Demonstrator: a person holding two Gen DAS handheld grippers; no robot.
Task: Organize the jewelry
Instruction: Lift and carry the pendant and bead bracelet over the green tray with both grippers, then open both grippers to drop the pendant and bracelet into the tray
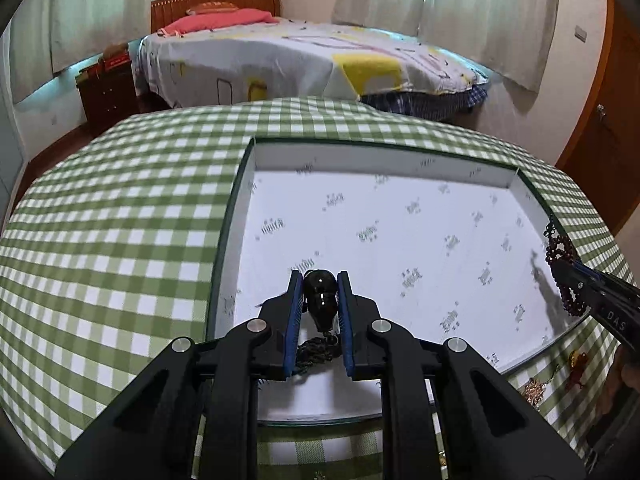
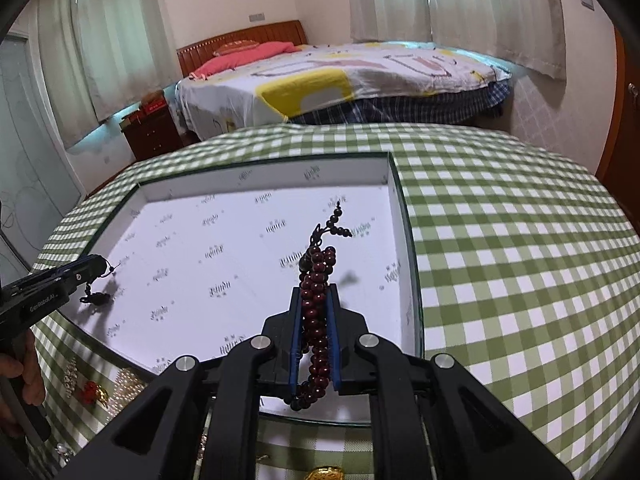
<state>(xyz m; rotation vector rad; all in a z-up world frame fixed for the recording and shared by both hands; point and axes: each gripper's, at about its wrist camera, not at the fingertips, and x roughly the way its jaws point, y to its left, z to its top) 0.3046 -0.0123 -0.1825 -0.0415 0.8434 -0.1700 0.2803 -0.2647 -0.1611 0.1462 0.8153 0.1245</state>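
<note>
Now both claws hang over the box (image 1: 404, 240), a wide white tray on the green checked cloth (image 1: 120, 216).

The left claw (image 1: 320, 280) is nearly closed. It pinches a shiny black pendant (image 1: 320, 296), and the dark cord (image 1: 316, 350) bunches up behind the pads. It is over the near left part of the box.

The right claw (image 2: 315, 300) is squeezed tight on a string of red beads (image 2: 316, 308). The beads poke out past the tips and end in a small dark knot (image 2: 336, 220). A loop also hangs down behind the claw. It is over the right side of the box.

More jewelry (image 2: 120, 388) lies on the cloth in front of the box, still to be moved.

I think the job now is to put both pieces in the box. To do it well, go low first, so nothing bounces. Keep the two pieces well apart, so cord and beads do not tangle. Open slowly, then lift straight up. The hanging loop could catch on the claw, so watch it.
</note>
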